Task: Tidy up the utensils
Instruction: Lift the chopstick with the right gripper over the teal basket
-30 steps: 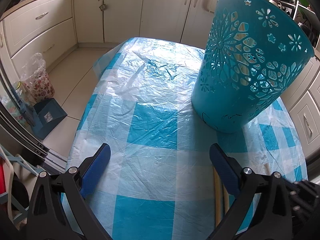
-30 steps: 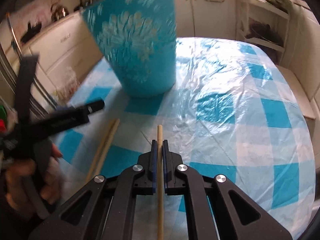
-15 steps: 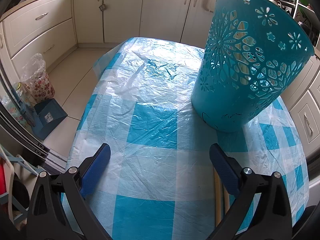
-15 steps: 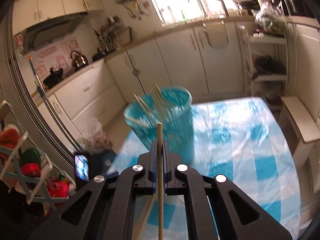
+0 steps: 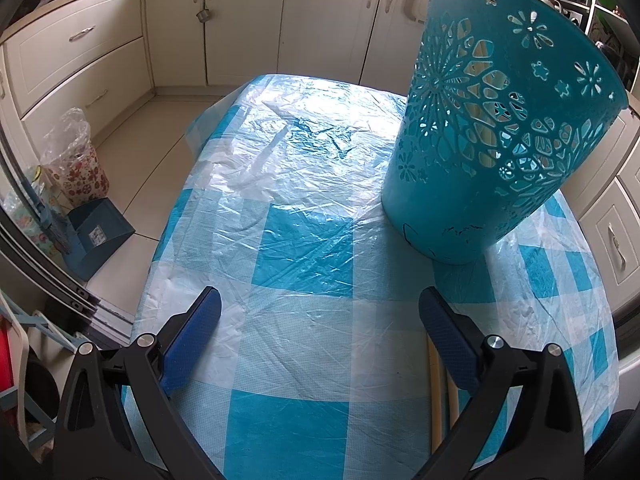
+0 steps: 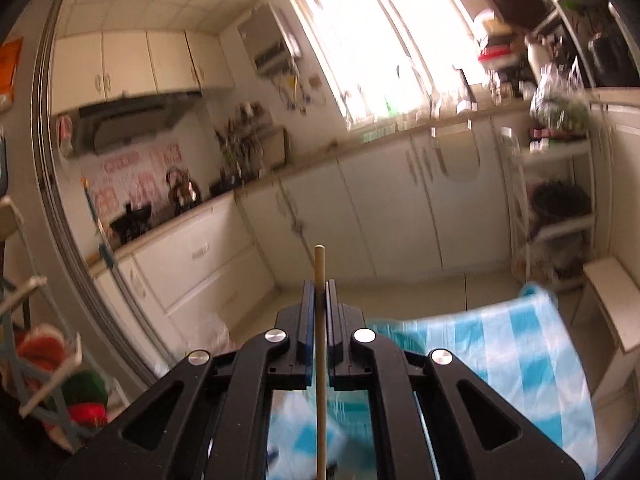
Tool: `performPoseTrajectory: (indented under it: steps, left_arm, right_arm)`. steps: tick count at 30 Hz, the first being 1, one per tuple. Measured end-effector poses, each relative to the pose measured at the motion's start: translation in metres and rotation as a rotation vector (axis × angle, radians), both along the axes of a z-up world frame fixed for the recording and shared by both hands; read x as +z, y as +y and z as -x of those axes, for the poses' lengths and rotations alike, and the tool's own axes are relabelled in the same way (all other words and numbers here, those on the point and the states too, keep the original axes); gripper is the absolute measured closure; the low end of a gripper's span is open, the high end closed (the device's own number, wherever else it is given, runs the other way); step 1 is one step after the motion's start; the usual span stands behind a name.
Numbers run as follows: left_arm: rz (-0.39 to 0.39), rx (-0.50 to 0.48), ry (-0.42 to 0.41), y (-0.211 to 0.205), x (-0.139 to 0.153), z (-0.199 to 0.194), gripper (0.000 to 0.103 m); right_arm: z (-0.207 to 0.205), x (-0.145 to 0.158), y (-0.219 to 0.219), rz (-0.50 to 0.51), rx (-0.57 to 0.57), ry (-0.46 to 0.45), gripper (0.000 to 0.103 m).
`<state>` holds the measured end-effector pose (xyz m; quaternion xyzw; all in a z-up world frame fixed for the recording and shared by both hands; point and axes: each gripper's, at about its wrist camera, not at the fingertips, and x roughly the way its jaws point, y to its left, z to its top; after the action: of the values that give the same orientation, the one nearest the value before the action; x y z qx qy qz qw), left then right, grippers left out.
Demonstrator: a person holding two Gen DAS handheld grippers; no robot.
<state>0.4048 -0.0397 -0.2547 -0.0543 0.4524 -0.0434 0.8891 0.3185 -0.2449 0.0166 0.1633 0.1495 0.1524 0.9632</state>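
A teal cut-out plastic basket (image 5: 496,136) stands upright at the right of the blue-checked table (image 5: 304,240), with pale sticks visible through its holes. My left gripper (image 5: 320,336) is open and empty, low over the table's near edge. Two wooden chopsticks (image 5: 436,396) lie on the table beside its right finger. My right gripper (image 6: 319,300) is shut on a wooden chopstick (image 6: 319,272) and is raised high, tilted up toward the kitchen cabinets; the stick's tip pokes out past the pads. The basket is hidden in the right wrist view.
White kitchen cabinets (image 5: 248,24) line the far wall. A blue dustpan (image 5: 96,236) and a floral bag (image 5: 78,168) sit on the floor left of the table. A shelf rack (image 6: 560,184) stands at the right. The table corner (image 6: 520,344) shows below the right gripper.
My right gripper has lifted the chopstick off the table and swung upward, from above the basket to facing the cabinets and window. The left gripper has not moved.
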Motion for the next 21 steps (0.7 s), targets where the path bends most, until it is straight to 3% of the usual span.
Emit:
performPoseTrajectory:
  steps: [5, 10, 16, 21]
  left_arm:
    - [-0.001, -0.001, 0.0, -0.001, 0.0, 0.0, 0.008]
    - [-0.002, -0.007, 0.002, -0.003, -0.001, -0.001, 0.008]
    - [-0.003, -0.012, 0.003, -0.005, -0.001, -0.002, 0.008]
    - [-0.006, -0.013, 0.004, -0.005, -0.001, -0.002, 0.008]
  right_arm:
    - [-0.027, 0.015, 0.005, -0.014, -0.101, -0.11, 0.097]
    - [-0.054, -0.011, 0.018, 0.074, -0.213, -0.137, 0.097]
    - [-0.078, -0.069, 0.028, 0.169, -0.23, -0.016, 0.097]
    - [-0.059, -0.087, 0.032, 0.188, -0.189, 0.041, 0.094]
